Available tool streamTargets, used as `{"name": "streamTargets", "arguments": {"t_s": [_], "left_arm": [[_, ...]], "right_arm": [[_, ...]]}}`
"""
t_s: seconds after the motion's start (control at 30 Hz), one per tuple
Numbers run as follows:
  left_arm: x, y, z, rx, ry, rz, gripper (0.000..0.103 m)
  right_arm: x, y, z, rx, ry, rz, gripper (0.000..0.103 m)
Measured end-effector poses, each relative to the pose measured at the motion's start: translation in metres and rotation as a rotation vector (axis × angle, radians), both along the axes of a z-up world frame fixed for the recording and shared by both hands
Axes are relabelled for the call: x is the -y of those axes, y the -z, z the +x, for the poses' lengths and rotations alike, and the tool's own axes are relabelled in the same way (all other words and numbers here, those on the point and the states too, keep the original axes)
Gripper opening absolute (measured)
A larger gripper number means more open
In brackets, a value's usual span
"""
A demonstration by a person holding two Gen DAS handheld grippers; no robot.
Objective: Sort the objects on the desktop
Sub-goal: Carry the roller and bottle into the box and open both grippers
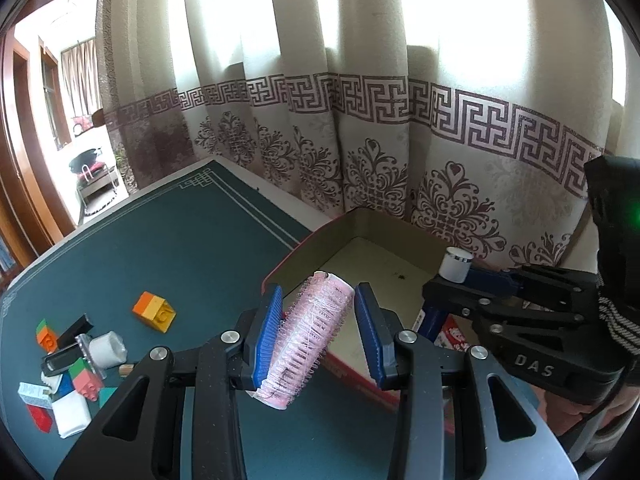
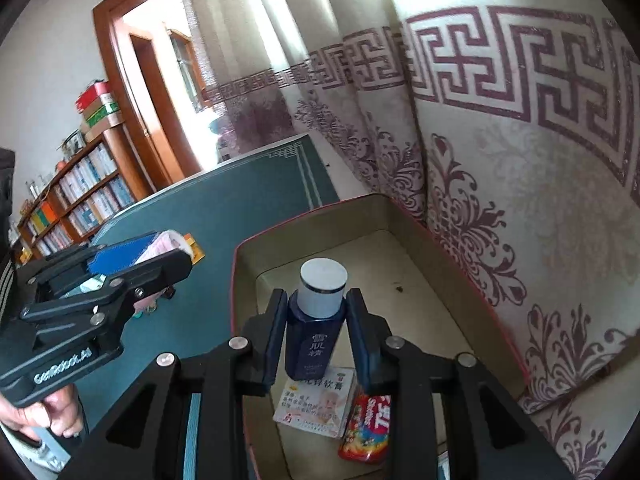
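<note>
Above the open cardboard box (image 2: 440, 216), a dark blue bottle (image 2: 308, 344) is clamped by the right gripper (image 2: 316, 336); a pink hair roller (image 1: 308, 336), apparently gripped by the left gripper (image 1: 320, 332), should be lowered well inside before release.

The box (image 2: 460, 248) floor lies bare toward 12 o'clock; a leaflet (image 2: 320, 400) and red packet (image 2: 366, 432) occupy its 6 o'clock end. The curtain (image 2: 520, 200) closes off 3 o'clock. Open worktop (image 1: 192, 240) at 10 o'clock; a toy cluster (image 1: 72, 368) obstructs 8 o'clock.
</note>
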State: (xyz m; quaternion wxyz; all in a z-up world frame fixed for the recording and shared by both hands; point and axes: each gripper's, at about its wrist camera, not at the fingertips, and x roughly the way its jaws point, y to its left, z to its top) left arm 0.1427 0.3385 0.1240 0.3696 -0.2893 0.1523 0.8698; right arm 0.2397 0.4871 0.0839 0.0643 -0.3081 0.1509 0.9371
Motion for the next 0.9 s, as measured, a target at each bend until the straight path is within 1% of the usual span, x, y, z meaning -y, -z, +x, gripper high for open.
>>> {"name": "streamTargets", "arguments": {"t_s": [0.03,0.1,0.13,0.17,0.2,0.37,0.67,0.7,0.77,0.8,0.83,0.9], "left_arm": [[-0.002,0.0,-0.001,0.005,0.002,0.002,0.041],[-0.007,0.0,-0.005,0.019,0.008,0.007,0.041],[-0.009,0.001,-0.006,0.025,0.011,0.01,0.041],[-0.01,0.0,-0.007,0.03,0.014,0.013,0.041],[-0.011,0.0,-0.007,0.033,0.015,0.015,0.041],[-0.018,0.002,-0.013,0.058,0.016,0.023,0.041],[-0.027,0.002,-0.019,0.087,0.029,0.037,0.042],[-0.028,0.002,-0.02,0.097,0.031,0.04,0.044],[-0.03,0.002,-0.022,0.116,0.032,0.046,0.061],[-0.03,0.002,-0.023,0.124,0.031,0.054,0.074],[-0.027,0.001,-0.023,0.131,0.029,0.076,0.078],[-0.023,-0.001,-0.023,0.144,0.032,0.115,0.078]], "right_arm": [[-0.001,0.001,-0.001,0.0,0.006,0.001,0.036],[-0.004,0.003,-0.005,0.002,0.021,0.005,0.045],[-0.005,0.004,-0.005,0.003,0.029,0.001,0.056],[-0.007,0.006,-0.003,0.003,0.036,-0.002,0.069],[-0.008,0.008,-0.003,0.001,0.047,-0.002,0.073],[-0.01,0.011,-0.001,-0.009,0.06,0.004,0.075],[-0.019,0.015,-0.002,0.024,0.105,-0.014,0.079],[-0.02,0.015,-0.002,0.026,0.109,-0.011,0.079],[-0.02,0.015,-0.002,0.028,0.117,-0.008,0.08],[-0.021,0.015,-0.001,0.028,0.118,-0.01,0.08],[-0.021,0.016,-0.001,0.03,0.12,-0.012,0.08],[-0.022,0.016,0.0,0.032,0.125,-0.015,0.08]]}}
